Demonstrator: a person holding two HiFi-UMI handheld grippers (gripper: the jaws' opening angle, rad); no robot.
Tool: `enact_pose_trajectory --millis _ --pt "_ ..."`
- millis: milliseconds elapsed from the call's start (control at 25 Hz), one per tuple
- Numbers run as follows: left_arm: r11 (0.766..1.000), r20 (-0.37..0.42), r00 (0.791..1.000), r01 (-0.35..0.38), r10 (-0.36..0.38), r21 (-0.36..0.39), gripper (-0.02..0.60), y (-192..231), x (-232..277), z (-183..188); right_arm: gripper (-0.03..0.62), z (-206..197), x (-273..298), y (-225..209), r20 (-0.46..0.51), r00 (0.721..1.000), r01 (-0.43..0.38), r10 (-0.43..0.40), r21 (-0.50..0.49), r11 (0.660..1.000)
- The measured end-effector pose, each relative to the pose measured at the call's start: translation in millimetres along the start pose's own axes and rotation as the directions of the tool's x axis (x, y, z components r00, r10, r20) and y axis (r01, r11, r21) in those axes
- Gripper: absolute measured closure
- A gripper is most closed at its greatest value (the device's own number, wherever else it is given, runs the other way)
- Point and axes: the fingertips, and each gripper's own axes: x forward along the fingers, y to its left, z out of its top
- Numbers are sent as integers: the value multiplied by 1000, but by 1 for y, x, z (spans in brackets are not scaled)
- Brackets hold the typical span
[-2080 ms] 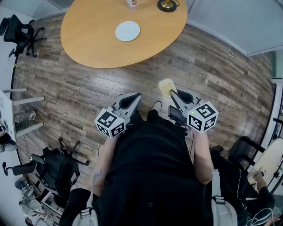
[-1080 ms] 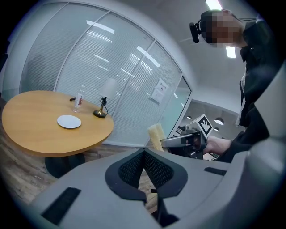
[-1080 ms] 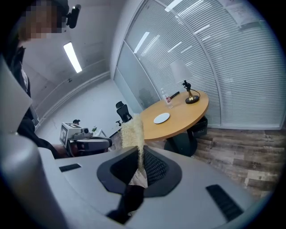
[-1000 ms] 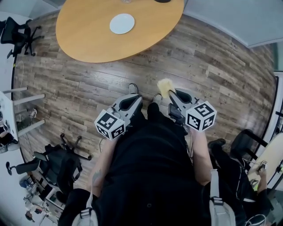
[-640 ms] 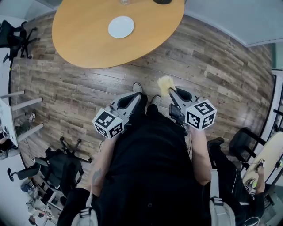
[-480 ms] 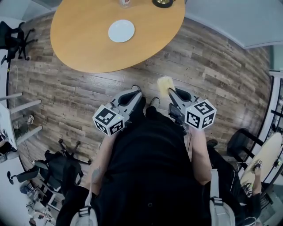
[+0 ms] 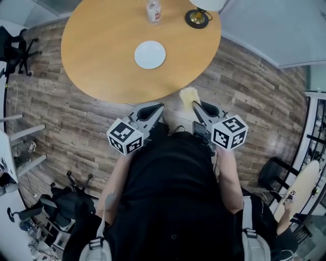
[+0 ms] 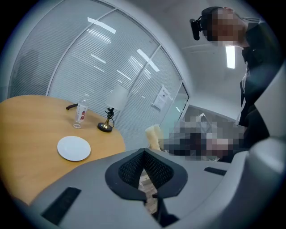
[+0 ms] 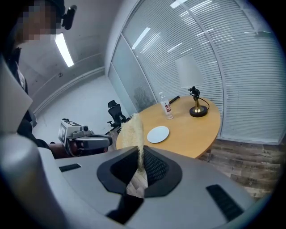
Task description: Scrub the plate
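Note:
A white plate (image 7: pixel 150 54) lies on the round wooden table (image 7: pixel 97 56), empty, also seen in the left gripper view (image 8: pixel 73 148) and the right gripper view (image 9: pixel 158 134). Both grippers hang over the wood floor, short of the table's near edge. My right gripper (image 7: pixel 196 105) is shut on a yellow sponge (image 7: pixel 188 96), which stands up between its jaws (image 9: pixel 133 132). My left gripper (image 7: pixel 155 107) is shut with nothing in it; its fingertips (image 8: pixel 144 154) meet. The sponge (image 8: pixel 153 136) shows to its right.
A clear water bottle (image 7: pixel 154 11) and a lamp with a brass base (image 7: pixel 198 18) stand at the table's far side, beyond the plate. Black office chairs (image 7: pixel 18 48) stand at the left. A glass wall with blinds (image 9: pixel 214 53) runs behind the table.
The person has stepped toward the table: its near edge is now close in front of the grippers, and the bottle and lamp have come into view. Both grippers keep their pose and the sponge stays held.

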Motion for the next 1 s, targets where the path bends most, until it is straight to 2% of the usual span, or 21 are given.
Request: enact_pose_trajectory --millis 240,600,800,1000 --pt "1000 -4 1000 10 -10 -6 574 31 -11 9 562 12 34 8 -24 999 21 -21 -8 1000" --pt "999 -4 1000 -5 5 -36 574 61 -2 22 561 29 69 3 -77 997 -9 7 -27 1000" --pt "995 2 997 -77 78 -69 573 81 16 28 560 45 91 -21 -124 990 -74 68 -44 996" --pt "974 44 980 -188 195 -124 574 104 32 48 561 63 113 -39 -203 966 -176 158 -71 982"
